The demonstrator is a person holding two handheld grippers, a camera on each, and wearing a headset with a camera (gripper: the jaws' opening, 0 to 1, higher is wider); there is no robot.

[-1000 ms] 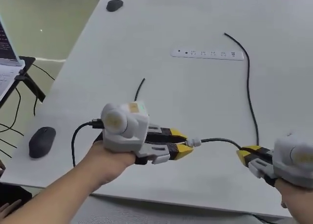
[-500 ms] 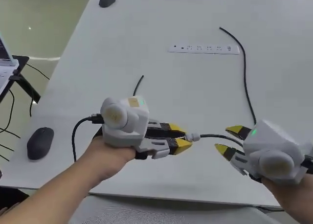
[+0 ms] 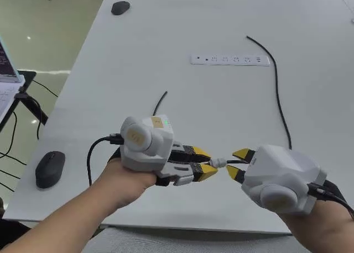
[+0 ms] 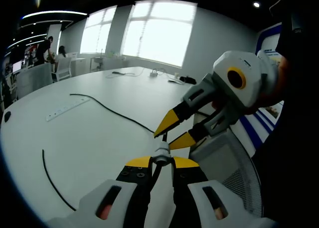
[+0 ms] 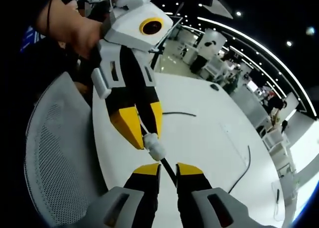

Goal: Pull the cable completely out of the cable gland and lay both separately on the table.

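White tabletop (image 3: 221, 21) in a bright, open office with large windows. Your left hand-held gripper (image 3: 204, 161) is clenched on the white gland (image 3: 219, 162), which sits between its yellow tips near the tabletop's front edge. The black cable (image 3: 279, 106) leaves the gland toward your right hand-held gripper (image 3: 238, 163). That gripper's jaws stand apart, one on each side of the cable just beside the gland, without pinching it. In the right gripper view the cable runs in the gap between them. Past that gripper the cable lies on the tabletop and runs away from you, ending beyond the right end of a white power strip (image 3: 229, 60). A short black wire (image 3: 160, 103) lies well apart at centre. One mouse (image 3: 50, 168) rests near the left edge, another (image 3: 120, 8) at the far end.
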